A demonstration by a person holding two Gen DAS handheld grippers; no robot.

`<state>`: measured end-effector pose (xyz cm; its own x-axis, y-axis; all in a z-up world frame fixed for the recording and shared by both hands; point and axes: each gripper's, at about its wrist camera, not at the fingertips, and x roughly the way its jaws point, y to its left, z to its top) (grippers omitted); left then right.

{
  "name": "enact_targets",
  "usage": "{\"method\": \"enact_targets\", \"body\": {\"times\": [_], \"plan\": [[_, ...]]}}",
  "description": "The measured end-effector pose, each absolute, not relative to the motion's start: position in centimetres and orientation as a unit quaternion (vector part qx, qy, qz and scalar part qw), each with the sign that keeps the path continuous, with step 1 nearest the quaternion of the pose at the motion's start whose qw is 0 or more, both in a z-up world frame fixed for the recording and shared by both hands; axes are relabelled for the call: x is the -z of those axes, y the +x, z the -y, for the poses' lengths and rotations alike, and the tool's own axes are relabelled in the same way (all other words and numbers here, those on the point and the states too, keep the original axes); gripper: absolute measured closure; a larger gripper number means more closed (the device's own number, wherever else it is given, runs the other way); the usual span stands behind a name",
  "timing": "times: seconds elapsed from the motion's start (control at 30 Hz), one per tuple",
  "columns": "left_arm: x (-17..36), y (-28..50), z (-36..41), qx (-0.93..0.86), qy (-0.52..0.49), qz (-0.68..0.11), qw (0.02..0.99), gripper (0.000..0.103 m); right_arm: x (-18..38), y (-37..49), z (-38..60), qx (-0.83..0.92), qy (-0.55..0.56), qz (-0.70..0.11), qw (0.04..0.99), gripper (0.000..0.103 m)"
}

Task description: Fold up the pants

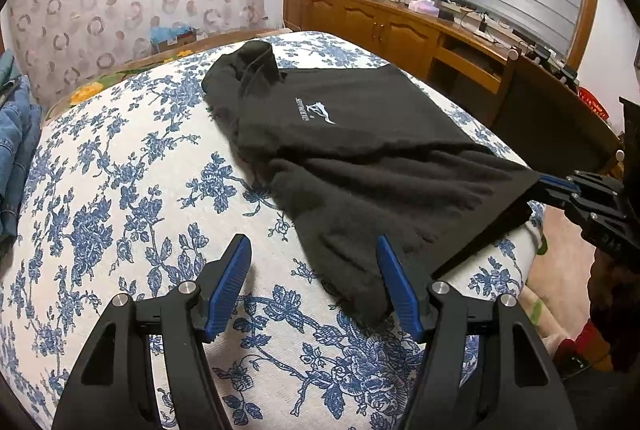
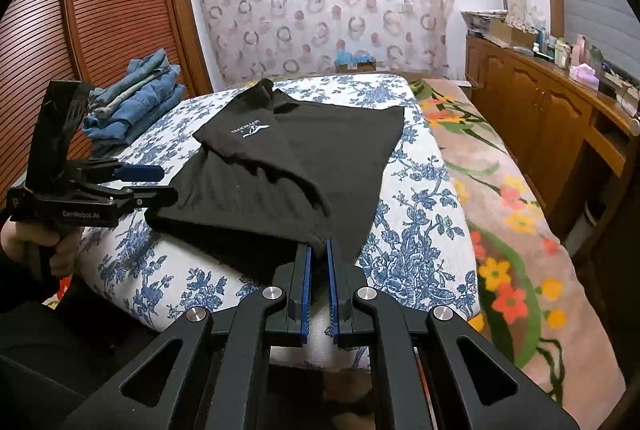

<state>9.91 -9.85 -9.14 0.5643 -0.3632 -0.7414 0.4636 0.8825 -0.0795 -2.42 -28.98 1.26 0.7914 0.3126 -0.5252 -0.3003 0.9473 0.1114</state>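
Black fleece pants (image 1: 360,157) with a small white printed logo (image 1: 316,113) lie partly folded on a bed covered by a white sheet with blue flower print (image 1: 120,197), the waist end bunched toward the 12 o'clock side of the left wrist view and the hem reaching toward 5 o'clock. The left hand-held gripper (image 1: 314,284), black with blue finger pads, hangs released above the sheet, its jaws spread wide; the near corner of the pants lies just inside its right finger (image 1: 400,294), though contact cannot be told. The right hand-held gripper (image 2: 318,270) is clenched on the pants hem at the near edge of the bed, the cloth pinched between its two blue pads. In the right wrist view, the left hand-held gripper shows at 9 o'clock beside the pants edge. A stack of folded blue denim jeans (image 2: 132,97) rests on the far left corner of the bed, well apart from the pants. A flowered pink blanket (image 2: 512,213) lies along the bed's right side, and a brown wooden cabinet (image 2: 544,125) cluttered with small items stands beyond it.
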Motion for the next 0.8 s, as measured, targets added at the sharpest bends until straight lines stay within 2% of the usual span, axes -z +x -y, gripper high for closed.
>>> {"method": "enact_targets", "body": {"times": [0.57,0.67,0.8], "plan": [[9.79,10.23,9.69,0.233,0.055,-0.411,0.88,0.036,-0.72,-2.19,29.34,-0.165,0.01,-0.297,0.94,0.096],[9.59,10.18,9.54,0.229,0.054,-0.406,0.883,0.036,-0.92,-2.32,29.36,-0.166,0.006,-0.298,0.94,0.091],[9.14,10.16,8.99,0.223,0.049,-0.399,0.888,0.036,-1.24,-2.56,29.82,-0.166,0.012,-0.298,0.94,0.09]]}}
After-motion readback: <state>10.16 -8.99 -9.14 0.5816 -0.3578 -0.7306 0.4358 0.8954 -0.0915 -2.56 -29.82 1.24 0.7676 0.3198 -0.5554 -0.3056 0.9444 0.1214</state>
